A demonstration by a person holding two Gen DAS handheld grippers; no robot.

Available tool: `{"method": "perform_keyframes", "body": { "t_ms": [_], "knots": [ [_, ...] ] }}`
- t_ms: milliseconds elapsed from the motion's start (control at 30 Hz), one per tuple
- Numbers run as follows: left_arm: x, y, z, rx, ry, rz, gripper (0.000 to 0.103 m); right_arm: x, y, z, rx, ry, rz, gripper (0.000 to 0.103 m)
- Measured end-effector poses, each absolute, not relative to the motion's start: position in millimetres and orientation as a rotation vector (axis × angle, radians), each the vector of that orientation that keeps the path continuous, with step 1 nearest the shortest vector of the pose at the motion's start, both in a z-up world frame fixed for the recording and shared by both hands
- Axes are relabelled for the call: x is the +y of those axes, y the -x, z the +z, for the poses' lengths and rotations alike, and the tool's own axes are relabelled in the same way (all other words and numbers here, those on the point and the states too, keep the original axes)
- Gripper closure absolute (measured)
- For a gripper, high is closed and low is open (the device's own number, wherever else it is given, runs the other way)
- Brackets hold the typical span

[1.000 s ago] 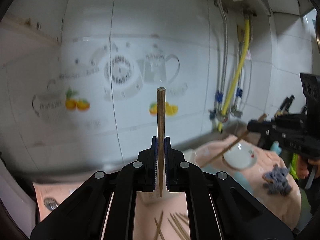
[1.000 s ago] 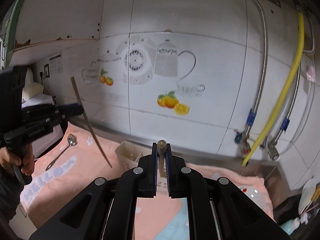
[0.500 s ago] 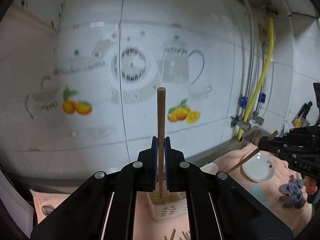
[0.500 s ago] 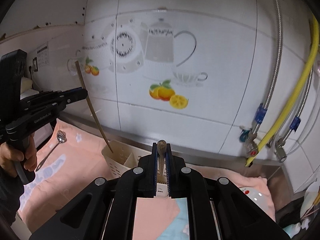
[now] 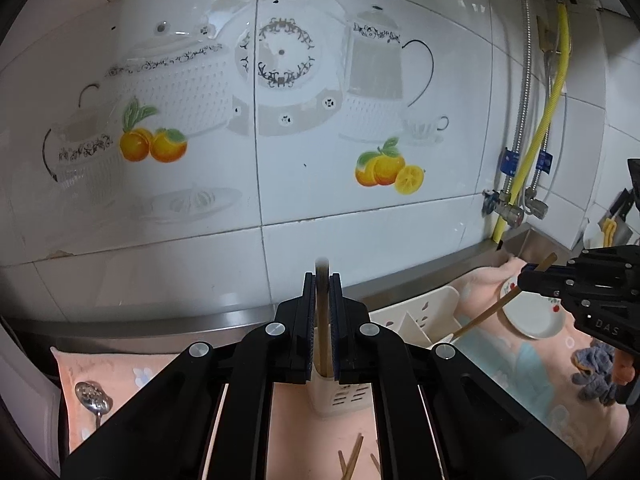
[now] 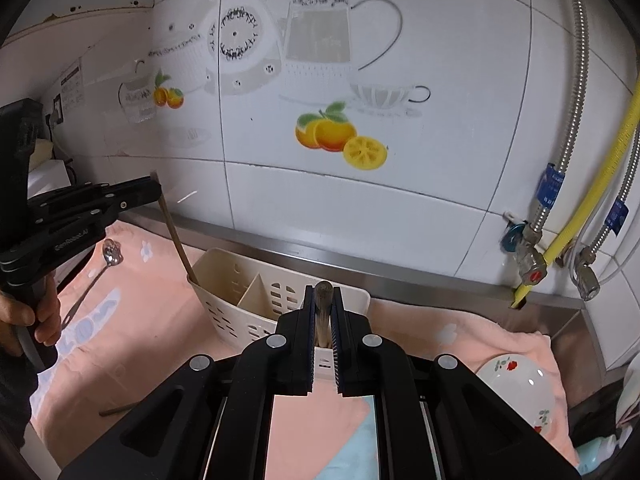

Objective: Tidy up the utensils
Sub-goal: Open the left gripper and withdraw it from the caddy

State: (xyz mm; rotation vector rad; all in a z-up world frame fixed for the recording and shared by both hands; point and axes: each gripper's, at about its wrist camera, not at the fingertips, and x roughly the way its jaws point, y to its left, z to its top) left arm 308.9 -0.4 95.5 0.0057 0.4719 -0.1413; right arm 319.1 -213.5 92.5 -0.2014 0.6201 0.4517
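Observation:
A cream slotted utensil holder [image 6: 256, 312] stands on the pink mat by the tiled wall. My left gripper [image 5: 322, 280] is shut on a wooden chopstick [image 5: 322, 320] that stands upright between its jaws above the holder [image 5: 348, 396]. In the right wrist view the left gripper [image 6: 154, 190] holds that chopstick [image 6: 176, 240] with its lower end inside the holder's left compartment. My right gripper [image 6: 323, 294] is shut on a second chopstick [image 6: 323, 312]. From the left wrist view the right gripper [image 5: 524, 278] holds this slanted chopstick [image 5: 492, 314] with its tip at the holder's right end.
A metal spoon [image 6: 110, 252] lies on the mat at the left. Loose chopsticks [image 5: 352, 456] lie near the front. A small white plate [image 6: 516, 388] and a grey cloth lump [image 5: 592, 376] sit at the right. Yellow and steel pipes [image 6: 580, 216] run down the right wall.
Both grippers came down and closer to the wall and holder. The left chopstick now sits lower in its jaws with its end in the holder; the right chopstick's tip has reached the holder.

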Motion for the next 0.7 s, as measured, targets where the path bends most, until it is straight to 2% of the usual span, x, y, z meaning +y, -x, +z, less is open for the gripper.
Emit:
{"method": "perform_keyframes", "body": {
  "t_ms": [167,233,267,367,433,467,700],
  "knots": [
    [0.7,-305.2,92.8,0.474,-0.007,-0.133,0.093,-213.9,-319.4,91.9,0.621,0.195,0.445,0.096],
    [1.4,-302.4,92.8,0.473,-0.009,-0.127,0.087,-213.7,-317.7,93.2,0.616,0.197,0.443,0.095],
    [1.9,-301.4,93.3,0.472,-0.009,-0.123,0.080,-213.9,-316.7,94.1,0.613,0.198,0.441,0.094],
    [3.0,-296.0,94.7,0.467,-0.006,-0.119,0.077,-214.1,-312.5,97.4,0.603,0.206,0.436,0.088],
    [2.9,-291.6,95.7,0.465,-0.008,-0.114,0.065,-214.4,-307.8,99.7,0.594,0.210,0.433,0.081],
    [2.8,-288.7,96.3,0.458,-0.012,-0.105,0.055,-214.6,-305.8,100.6,0.591,0.211,0.434,0.080],
    [1.1,-265.3,99.3,0.434,-0.042,-0.087,0.040,-218.6,-285.1,108.1,0.560,0.211,0.432,0.066]
  ]
}}
